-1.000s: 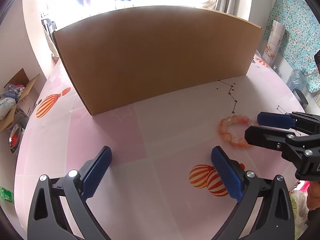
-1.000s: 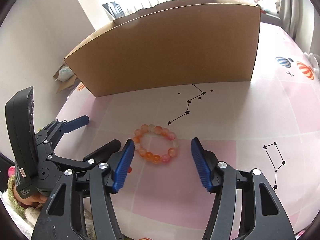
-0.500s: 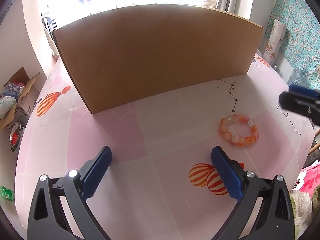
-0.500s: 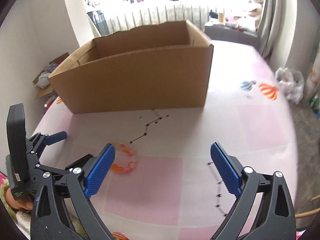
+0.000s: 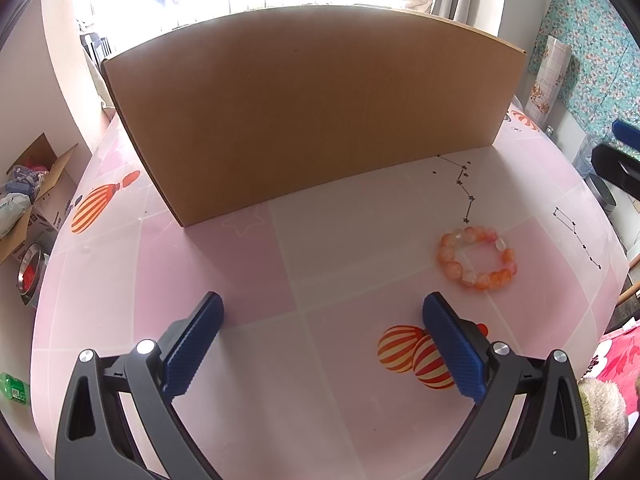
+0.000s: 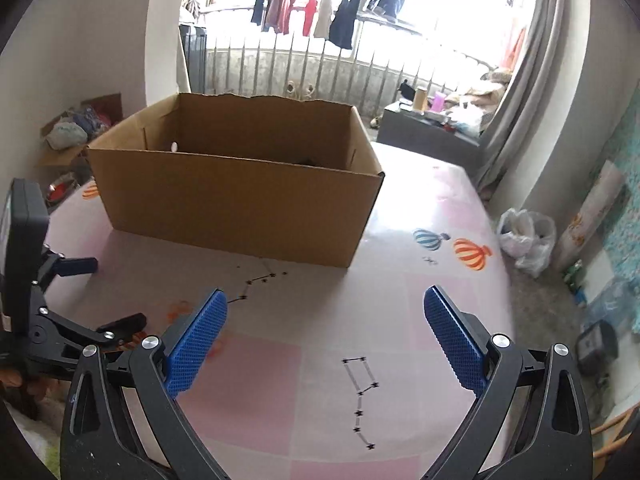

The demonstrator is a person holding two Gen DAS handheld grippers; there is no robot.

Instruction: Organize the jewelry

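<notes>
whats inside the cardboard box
In the right wrist view the cardboard box is open-topped: bare inner walls, a small white thing at the left and something dark near the front rim. Its floor is hidden.

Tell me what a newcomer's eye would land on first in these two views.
The big open cardboard box at the far side of the pink patterned table dominates both views. Next comes the orange beaded bracelet, lying flat on the table in front of the box and free of both grippers. The left gripper and right gripper both stand wide open and empty.
</notes>
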